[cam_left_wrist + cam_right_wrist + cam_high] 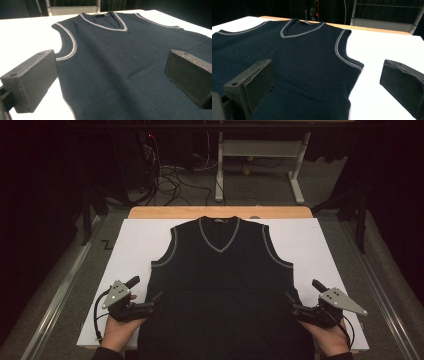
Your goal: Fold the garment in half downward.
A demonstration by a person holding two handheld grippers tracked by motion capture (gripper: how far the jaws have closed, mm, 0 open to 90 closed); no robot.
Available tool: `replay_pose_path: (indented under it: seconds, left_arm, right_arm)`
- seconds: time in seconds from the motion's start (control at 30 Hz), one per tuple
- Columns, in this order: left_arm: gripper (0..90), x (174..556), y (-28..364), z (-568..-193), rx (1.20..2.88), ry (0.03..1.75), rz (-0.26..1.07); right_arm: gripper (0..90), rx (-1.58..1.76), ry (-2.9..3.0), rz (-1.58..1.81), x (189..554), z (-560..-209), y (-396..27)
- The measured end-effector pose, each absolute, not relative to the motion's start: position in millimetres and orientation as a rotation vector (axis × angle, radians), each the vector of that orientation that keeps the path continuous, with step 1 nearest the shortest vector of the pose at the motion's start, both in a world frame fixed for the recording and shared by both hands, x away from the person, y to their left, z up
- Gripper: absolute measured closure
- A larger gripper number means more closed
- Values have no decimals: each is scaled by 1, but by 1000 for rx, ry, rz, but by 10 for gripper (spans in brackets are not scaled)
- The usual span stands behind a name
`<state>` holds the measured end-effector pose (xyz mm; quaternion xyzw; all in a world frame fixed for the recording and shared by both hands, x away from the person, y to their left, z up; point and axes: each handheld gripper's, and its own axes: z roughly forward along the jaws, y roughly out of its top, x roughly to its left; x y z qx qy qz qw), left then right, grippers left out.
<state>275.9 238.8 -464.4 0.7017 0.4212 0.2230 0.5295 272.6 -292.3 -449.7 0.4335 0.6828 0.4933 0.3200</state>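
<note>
You had the dark vest [220,280] lying flat on the white sheet [310,245], neck away from you. Your left gripper [156,298] and right gripper [289,299] sat at its side edges, jaws spread wide, gripping nothing.

A vest [220,285] lay flat on a sheet [320,245] in the middle of the frame, its neckline toward the top and its hem running off the bottom edge. The sheet rested on a table [220,212], whose far edge showed as a strip just above the sheet. The left gripper [155,301] sat at the lower left, at the vest's left side edge; the right gripper [289,301] sat at the lower right, at its right side edge. Each pointed inward at the vest, with a hand behind it. Beyond the table, at the top of the frame, stood a frame on legs [260,155], with cables [170,182] on the floor to its left.
</note>
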Motion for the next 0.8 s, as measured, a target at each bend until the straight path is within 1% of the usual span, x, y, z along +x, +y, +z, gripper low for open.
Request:
replay_pose_path:
  seconds: [0.17, 0.33, 0.5, 0.6, 0.73, 0.8]
  left_arm:
    - [0, 280, 240, -464, 1687, 1027, 521]
    - [0, 286, 238, -464, 1756, 1070, 524]
    - [0, 292, 238, -468, 1788, 1102, 493]
    - [0, 298, 238, -470, 1801, 1136, 510]
    - [0, 309, 239, -476, 1839, 1213, 455]
    - [8, 311, 239, -477, 1838, 1229, 457]
  right_arm:
    - [2, 1144, 1805, 1265, 279, -447, -288]
    - [2, 1188, 1798, 1209, 294, -447, -285]
    - [2, 1211, 1825, 1168, 310, -452, -283]
    - [2, 1228, 1842, 1131, 315, -454, -281]
    - [4, 1259, 1881, 1087, 327, -457, -282]
    - [19, 1273, 1890, 1073, 331, -458, -283]
